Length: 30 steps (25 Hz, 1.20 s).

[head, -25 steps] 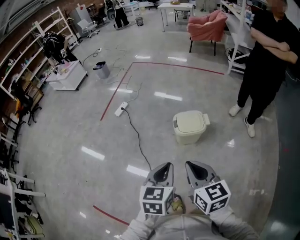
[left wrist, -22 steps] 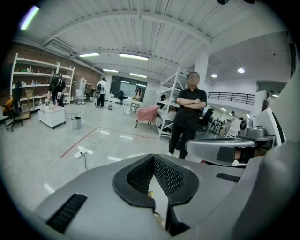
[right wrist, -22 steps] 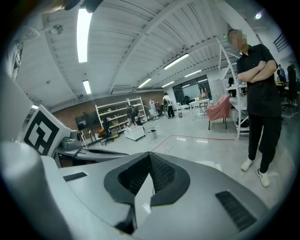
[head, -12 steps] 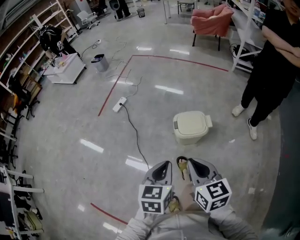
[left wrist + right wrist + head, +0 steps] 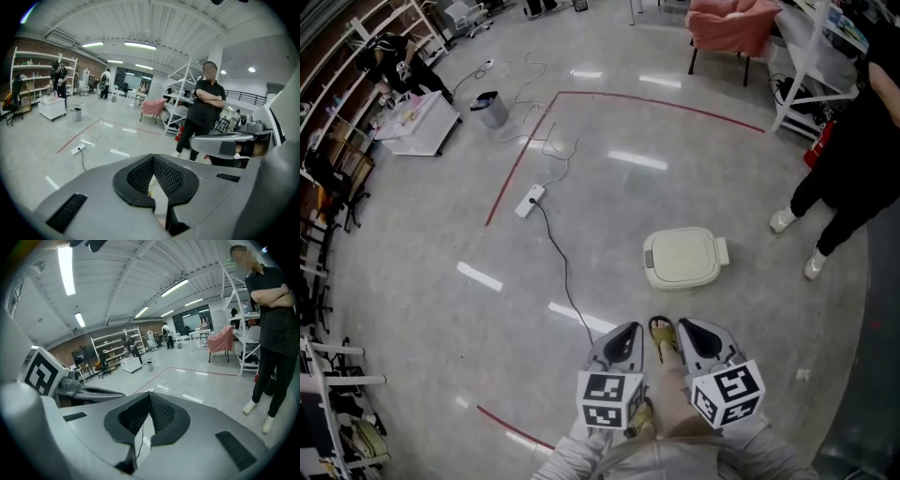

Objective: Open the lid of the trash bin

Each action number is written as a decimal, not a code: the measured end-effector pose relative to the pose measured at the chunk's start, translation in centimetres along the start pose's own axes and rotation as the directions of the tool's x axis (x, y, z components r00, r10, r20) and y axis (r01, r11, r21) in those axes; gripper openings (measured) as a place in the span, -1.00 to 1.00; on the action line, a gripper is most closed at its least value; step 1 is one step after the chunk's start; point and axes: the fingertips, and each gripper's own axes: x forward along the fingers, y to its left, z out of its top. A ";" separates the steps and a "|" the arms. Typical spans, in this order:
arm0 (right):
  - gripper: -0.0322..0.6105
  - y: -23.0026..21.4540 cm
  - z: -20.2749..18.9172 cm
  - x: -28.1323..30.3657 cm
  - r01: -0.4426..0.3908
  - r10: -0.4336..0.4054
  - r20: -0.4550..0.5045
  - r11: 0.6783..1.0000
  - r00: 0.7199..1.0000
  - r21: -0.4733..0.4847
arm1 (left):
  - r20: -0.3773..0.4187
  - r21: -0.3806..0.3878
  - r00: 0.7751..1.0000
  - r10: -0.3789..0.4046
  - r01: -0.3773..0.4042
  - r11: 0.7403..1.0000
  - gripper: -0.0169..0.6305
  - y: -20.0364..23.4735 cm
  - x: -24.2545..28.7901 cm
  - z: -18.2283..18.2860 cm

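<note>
The trash bin (image 5: 680, 260) stands on the grey floor (image 5: 441, 309) a little ahead of you, with its cream lid (image 5: 679, 251) lying flat and closed. Both of your grippers hang on the near side of the bin, apart from it, and neither touches it.

Your left gripper (image 5: 629, 331) is toward the bin's near-left side. Your right gripper (image 5: 687, 327) is almost straight in front of the bin. Your foot (image 5: 661, 336), in a sandal, shows on the floor between the two.

In the left gripper view your jaws are drawn together, their ribbed pads meeting at the tips. Only a thin wedge of floor shows below the tips, and nothing is caught between the pads. The right gripper view shows the same: jaws brought together and holding nothing.

To the left of the bin a black cable (image 5: 565, 272) runs across the floor to a white power strip (image 5: 530, 201). Beyond the bin a red line (image 5: 666, 105) is marked on the floor, and farther beyond it stands a pink chair (image 5: 733, 21). To the right of the bin a person (image 5: 862, 141) in black clothes and white shoes is standing, arms folded in both gripper views.
</note>
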 end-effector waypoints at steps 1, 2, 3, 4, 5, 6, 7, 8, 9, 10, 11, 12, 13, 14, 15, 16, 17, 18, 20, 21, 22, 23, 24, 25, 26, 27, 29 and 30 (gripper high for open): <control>-0.92 -0.5 0.0 0.7 0.002 -0.002 -0.007 1.000 1.000 0.000 | -0.007 -0.004 1.000 0.000 0.000 1.000 -0.93 0.3 0.8 0.0; -0.91 -1.0 0.0 1.3 0.004 -0.004 -0.014 1.000 1.000 -0.001 | -0.014 -0.009 1.000 -0.001 0.001 1.000 -0.93 0.7 1.7 0.0; -0.92 -1.5 -0.1 1.9 0.006 -0.006 -0.021 1.000 1.000 -0.003 | -0.021 -0.015 1.000 -0.002 0.001 1.000 -0.93 1.0 2.5 0.0; -0.91 -2.1 -0.2 2.6 0.009 -0.009 -0.027 1.000 1.000 -0.004 | -0.029 -0.021 1.000 -0.002 0.002 1.000 -0.93 1.3 3.4 -0.1; -0.92 -2.6 -0.3 3.2 0.011 -0.011 -0.033 1.000 0.999 -0.004 | -0.037 -0.025 0.999 -0.002 0.001 1.000 -0.93 1.6 4.2 -0.3; -0.92 -3.1 -0.4 3.9 0.013 -0.013 -0.038 1.000 0.999 -0.002 | -0.046 -0.027 0.999 0.001 -0.002 1.000 -0.93 2.0 5.1 -0.5; -0.92 -3.6 -0.6 4.6 0.014 -0.014 -0.043 1.000 0.999 0.001 | -0.053 -0.029 0.999 0.005 -0.007 1.000 -0.93 2.4 6.0 -0.8; -0.92 -4.1 -0.8 5.3 0.015 -0.015 -0.047 1.000 0.999 0.005 | -0.060 -0.030 0.998 0.011 -0.013 0.999 -0.93 2.9 7.0 -1.1; -0.91 -4.6 -1.0 6.0 0.016 -0.016 -0.052 1.000 0.999 0.009 | -0.067 -0.034 0.998 0.017 -0.019 0.999 -0.93 3.4 7.9 -1.4; -0.91 -5.1 -1.3 6.7 0.017 -0.016 -0.058 1.000 0.998 0.014 | -0.075 -0.040 0.997 0.022 -0.026 0.999 -0.93 3.9 8.8 -1.7; -0.91 -5.6 -1.5 7.3 0.018 -0.016 -0.065 1.000 0.998 0.017 | -0.083 -0.049 0.996 0.027 -0.032 0.998 -0.93 4.3 9.7 -2.0; -0.91 -6.2 -1.8 7.9 0.019 -0.018 -0.073 1.000 0.997 0.021 | -0.091 -0.058 0.995 0.032 -0.037 0.998 -0.93 4.8 10.5 -2.2; -0.92 -6.6 -2.1 8.5 0.021 -0.019 -0.083 1.000 0.996 0.023 | -0.100 -0.067 0.994 0.035 -0.042 0.997 -0.93 5.1 11.4 -2.5; -0.92 -7.1 -2.4 9.1 0.022 -0.020 -0.090 0.999 0.996 0.024 | -0.108 -0.074 0.993 0.039 -0.047 0.996 -0.93 5.5 12.1 -2.8; -0.91 -7.6 -2.8 9.7 0.022 -0.019 -0.096 0.999 0.995 0.024 | -0.116 -0.080 0.992 0.042 -0.052 0.995 -0.93 5.9 12.9 -3.1; -0.91 -8.0 -3.2 10.4 0.022 -0.019 -0.102 0.999 0.995 0.024 | -0.123 -0.085 0.991 0.046 -0.056 0.995 -0.93 6.3 13.7 -3.5; -0.92 -8.5 -3.8 11.0 0.023 -0.020 -0.109 0.999 0.994 0.028 | -0.131 -0.089 0.990 0.048 -0.060 0.994 -0.93 6.6 14.6 -3.9; -0.92 -9.0 -4.4 11.6 0.026 -0.022 -0.117 0.999 0.993 0.031 | -0.138 -0.093 0.989 0.051 -0.064 0.994 -0.93 6.9 15.4 -4.5; -0.91 -10.2 -5.7 13.0 0.033 -0.028 -0.130 0.999 0.991 0.036 | -0.151 -0.100 0.987 0.053 -0.069 0.993 -0.93 7.5 17.2 -5.6; -0.91 -10.7 -6.2 13.7 0.037 -0.031 -0.134 0.999 0.991 0.038 | -0.157 -0.102 0.986 0.054 -0.070 0.992 -0.93 7.8 18.0 -6.1; -0.91 -11.2 -6.7 14.3 0.041 -0.035 -0.138 0.998 0.990 0.041 | -0.164 -0.103 0.985 0.054 -0.072 0.992 -0.93 8.2 18.8 -6.6; -0.91 -11.6 -7.2 14.9 0.047 -0.040 -0.143 0.998 0.989 0.047 | -0.172 -0.106 0.984 0.055 -0.074 0.992 -0.93 8.6 19.5 -7.1; -0.92 -12.0 -7.7 15.4 0.053 -0.044 -0.148 0.997 0.988 0.054 | -0.180 -0.108 0.982 0.055 -0.075 0.991 -0.93 8.9 20.2 -7.6; -0.91 -12.3 -8.2 15.9 0.058 -0.048 -0.154 0.997 0.987 0.060 | -0.188 -0.111 0.981 0.053 -0.075 0.991 -0.93 9.2 20.8 -8.2; -0.92 -12.7 -8.7 16.4 0.061 -0.050 -0.160 0.996 0.986 0.064 | -0.195 -0.112 0.979 0.051 -0.074 0.991 -0.93 9.4 21.5 -8.7; -0.92 -13.0 -9.2 16.9 0.063 -0.052 -0.165 0.996 0.985 0.066 | -0.201 -0.111 0.978 0.048 -0.072 0.991 -0.93 9.5 22.2 -9.2; -0.91 -13.8 -10.1 17.9 0.066 -0.054 -0.172 0.996 0.984 0.067 | -0.206 -0.104 0.977 0.044 -0.067 0.992 -0.93 9.9 23.8 -10.1; -0.92 -14.2 -10.6 18.5 0.068 -0.055 -0.176 0.995 0.983 0.068 | -0.209 -0.100 0.977 0.042 -0.064 0.993 -0.93 10.1 24.6 -10.5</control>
